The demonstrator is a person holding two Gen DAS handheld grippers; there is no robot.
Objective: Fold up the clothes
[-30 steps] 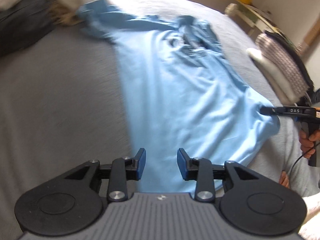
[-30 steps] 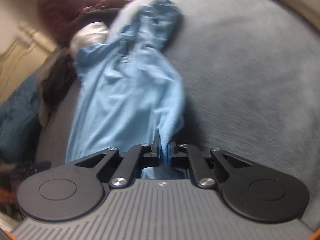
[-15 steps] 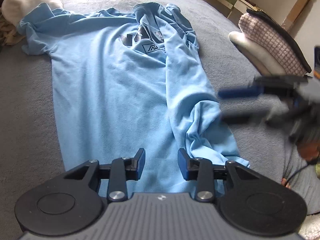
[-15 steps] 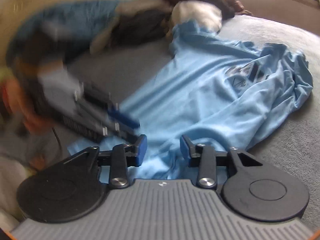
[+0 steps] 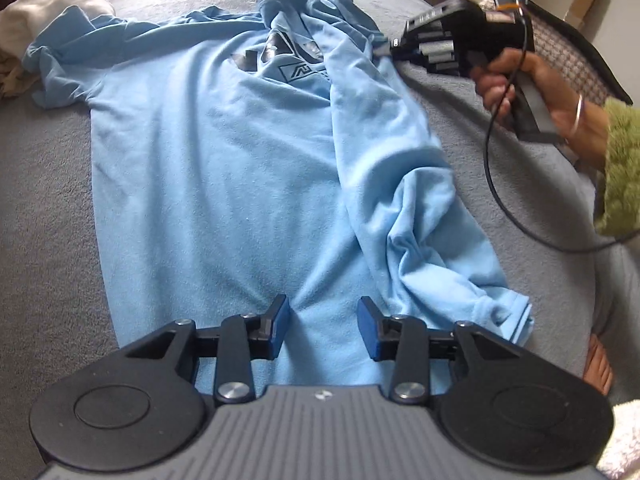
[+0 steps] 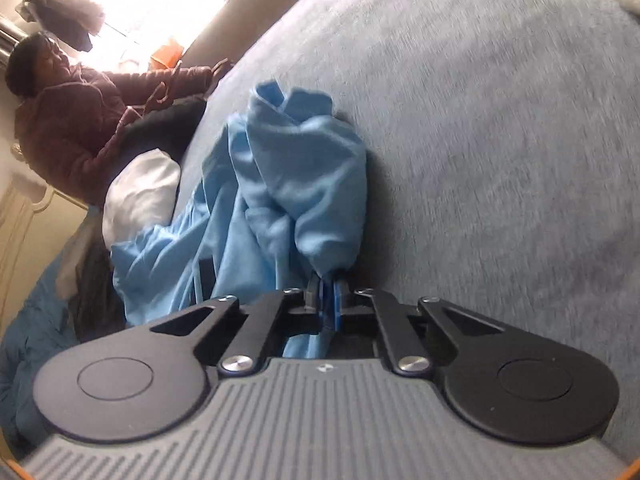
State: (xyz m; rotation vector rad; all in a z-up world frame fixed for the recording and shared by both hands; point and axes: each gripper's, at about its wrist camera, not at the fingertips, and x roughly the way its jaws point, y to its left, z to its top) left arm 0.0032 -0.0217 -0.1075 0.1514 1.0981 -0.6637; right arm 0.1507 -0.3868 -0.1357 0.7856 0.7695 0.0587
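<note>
Light blue cotton T-shirt (image 5: 224, 184) lies spread on grey bed (image 5: 44, 216). Right claw (image 6: 327, 298) is clamped on its far shoulder fabric, likely to fold it; left claw (image 5: 323, 326) hovers empty, parted, above hem.

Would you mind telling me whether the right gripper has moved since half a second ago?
Yes. In the left wrist view the right gripper has gone from beside the shirt's lower right edge up toward its shoulder, nearer the checked cushion, and is now shut on the fabric.

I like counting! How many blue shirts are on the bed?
1. The shirt lies spread across the bed's middle; the right hand-held gripper pinches its far corner. Others may hide in the pile.
</note>
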